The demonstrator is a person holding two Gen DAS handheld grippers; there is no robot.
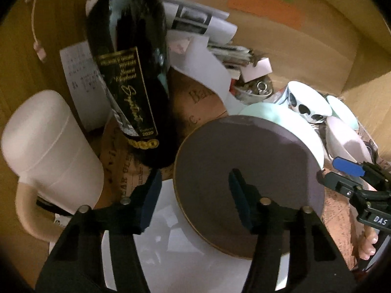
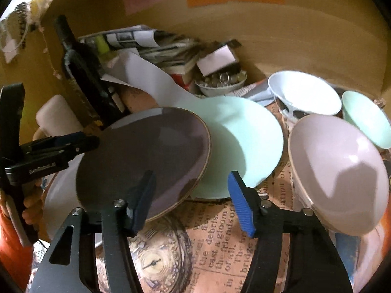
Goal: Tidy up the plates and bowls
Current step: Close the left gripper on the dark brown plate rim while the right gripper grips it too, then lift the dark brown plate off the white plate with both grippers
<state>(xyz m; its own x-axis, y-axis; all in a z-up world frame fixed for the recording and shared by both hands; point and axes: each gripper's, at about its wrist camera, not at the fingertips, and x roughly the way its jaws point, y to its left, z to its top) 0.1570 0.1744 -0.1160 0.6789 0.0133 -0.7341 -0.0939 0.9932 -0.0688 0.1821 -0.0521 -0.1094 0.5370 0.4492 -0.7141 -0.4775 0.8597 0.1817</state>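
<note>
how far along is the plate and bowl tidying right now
Early on. Looks done: the grey plate already lies partly over the white plate and the mint plate, a loose stack at best. In hand: nothing; the left claw and right claw both hover open by the grey plate's edge. Left: the pink bowl, white bowl and mint bowl stand separate, unnested.
</note>
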